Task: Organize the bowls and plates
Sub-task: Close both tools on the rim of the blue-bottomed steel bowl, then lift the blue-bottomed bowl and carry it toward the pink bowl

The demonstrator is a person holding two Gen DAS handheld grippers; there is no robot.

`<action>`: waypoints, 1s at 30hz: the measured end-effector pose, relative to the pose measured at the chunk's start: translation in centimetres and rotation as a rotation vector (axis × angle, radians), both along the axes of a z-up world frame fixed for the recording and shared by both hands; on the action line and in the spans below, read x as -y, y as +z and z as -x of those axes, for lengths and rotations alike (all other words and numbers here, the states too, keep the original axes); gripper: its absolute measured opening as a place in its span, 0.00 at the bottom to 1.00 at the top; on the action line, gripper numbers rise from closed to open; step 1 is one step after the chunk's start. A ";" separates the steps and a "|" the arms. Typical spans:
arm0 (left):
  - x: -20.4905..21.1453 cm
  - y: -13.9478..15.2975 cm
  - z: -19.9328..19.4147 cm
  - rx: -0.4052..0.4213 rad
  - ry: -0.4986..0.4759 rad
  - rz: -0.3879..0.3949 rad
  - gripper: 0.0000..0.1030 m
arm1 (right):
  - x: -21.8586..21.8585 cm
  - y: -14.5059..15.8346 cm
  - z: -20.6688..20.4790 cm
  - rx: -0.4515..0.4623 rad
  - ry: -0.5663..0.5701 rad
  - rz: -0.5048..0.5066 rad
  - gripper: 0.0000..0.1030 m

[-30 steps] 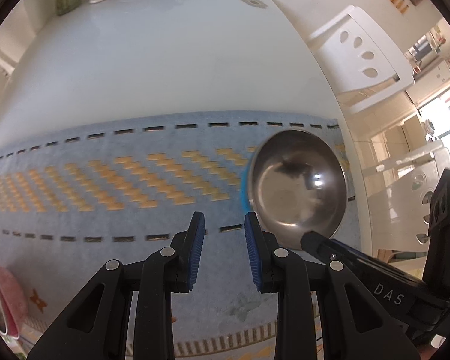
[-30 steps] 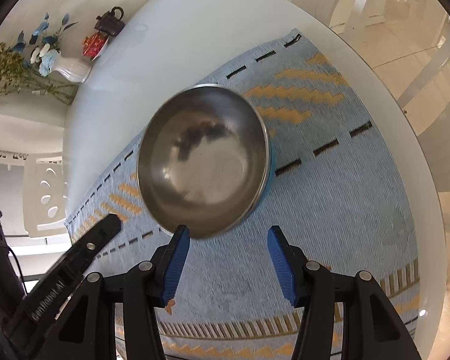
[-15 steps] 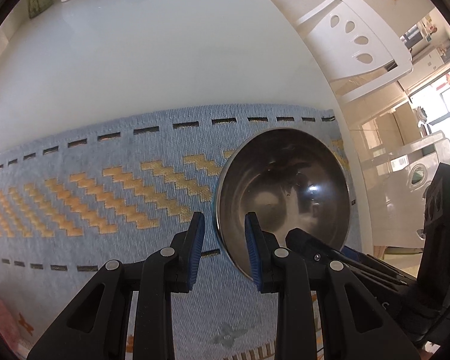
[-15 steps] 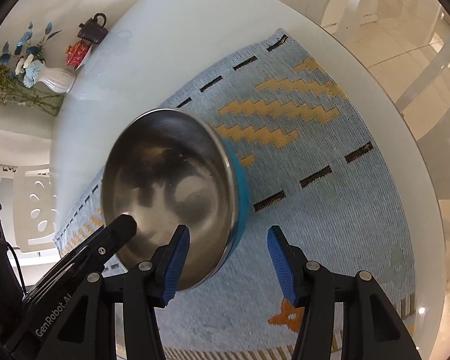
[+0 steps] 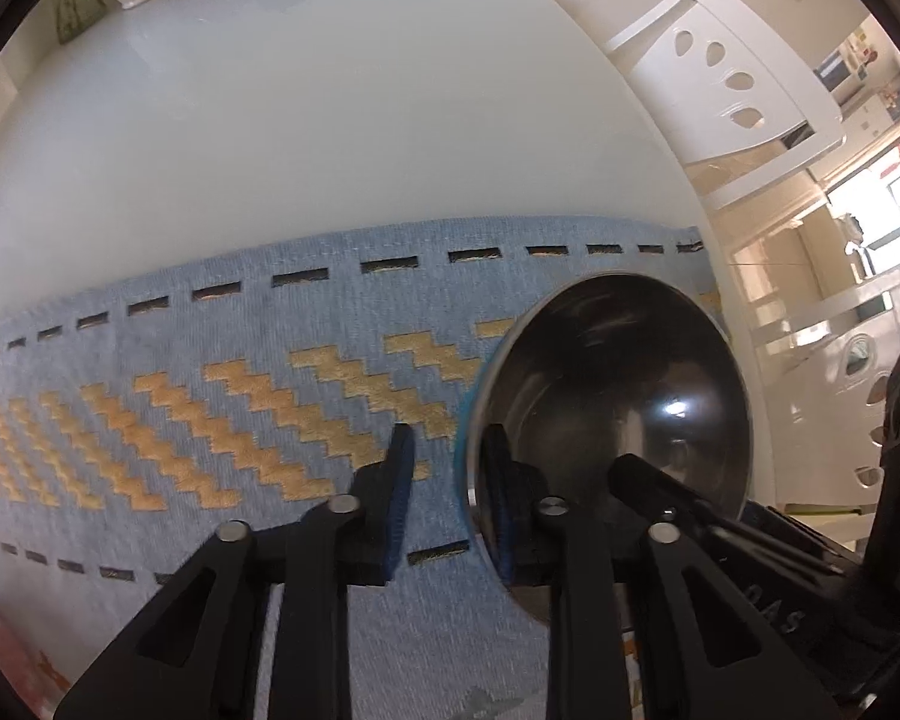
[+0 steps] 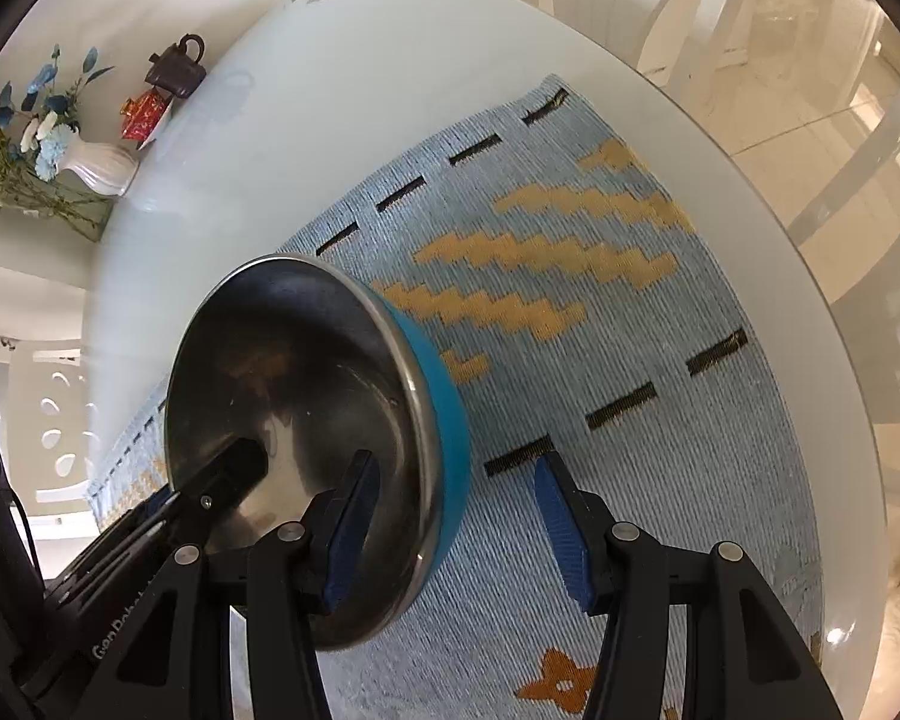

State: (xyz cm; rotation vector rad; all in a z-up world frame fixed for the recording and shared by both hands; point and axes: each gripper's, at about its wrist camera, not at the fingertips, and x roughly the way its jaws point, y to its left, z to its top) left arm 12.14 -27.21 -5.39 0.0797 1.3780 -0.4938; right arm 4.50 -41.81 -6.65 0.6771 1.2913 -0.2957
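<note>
Nearest to us in the left wrist view, our left tool point(image 5: 447, 501) stands parted, one blue pad outside the bowl point(image 5: 618, 414) and the other inside it, the rim passing between them; we cannot tell whether either pad touches the rim. In the right wrist view our right tool point(image 6: 453, 531) gapes wide, its left finger point(image 6: 348, 534) inside the bowl's hollow and its right finger point(image 6: 561, 534) well clear over the cloth, gripping nothing.

The bowl point(image 6: 306, 420), steel inside and blue outside, is tipped up on edge over the blue runner point(image 6: 600, 360). In the right wrist view its mouth faces about 8 o'clock and its blue base about 2 o'clock; the rim's long axis runs from 12 to 5 o'clock.

Beyond it, the runner with its orange zigzags lies across the white tabletop point(image 5: 330, 120). Farthest off, at 10 o'clock, we see a white vase point(image 6: 105, 165) of flowers and a dark teapot point(image 6: 177, 69); a white chair point(image 5: 732, 96) stands at 1 o'clock in the left view.
</note>
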 end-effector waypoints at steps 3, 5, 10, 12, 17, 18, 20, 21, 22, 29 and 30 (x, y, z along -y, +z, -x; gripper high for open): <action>0.3 0.6 0.3 0.054 -0.024 -0.008 0.09 | -0.3 -0.3 -0.1 0.011 0.005 -0.023 0.41; 0.6 1.0 0.5 0.071 -0.047 -0.007 0.08 | -0.4 -0.2 -0.1 0.023 0.004 -0.016 0.36; 0.7 1.1 0.5 0.078 -0.078 -0.029 0.08 | -0.8 -0.4 -0.3 0.012 0.008 -0.029 0.24; 0.2 1.2 0.3 0.067 -0.067 -0.022 0.08 | -0.7 -0.4 -0.2 0.020 0.013 -0.055 0.22; -1.0 1.9 0.5 0.078 -0.060 -0.035 0.08 | -1.7 -0.1 -0.3 0.032 0.045 -0.061 0.21; -1.2 2.0 0.5 0.083 -0.062 -0.042 0.08 | -2.1 -0.1 -0.5 0.032 0.058 -0.061 0.21; -2.0 2.2 0.5 0.078 -0.055 -0.039 0.08 | -2.7 0.1 -0.6 0.034 0.071 -0.057 0.21; -2.4 2.4 0.5 0.075 -0.049 -0.037 0.08 | -3.1 0.2 -0.7 0.034 0.080 -0.054 0.21; -2.9 2.5 0.5 0.075 -0.043 -0.037 0.08 | -3.4 0.3 -0.8 0.035 0.088 -0.054 0.21; -6.7 2.8 1.1 0.074 0.002 -0.044 0.08 | -6.7 0.6 -1.3 0.029 0.151 -0.069 0.21; -7.5 2.9 1.3 0.072 0.011 -0.044 0.08 | -7.3 0.6 -1.3 0.028 0.159 -0.072 0.21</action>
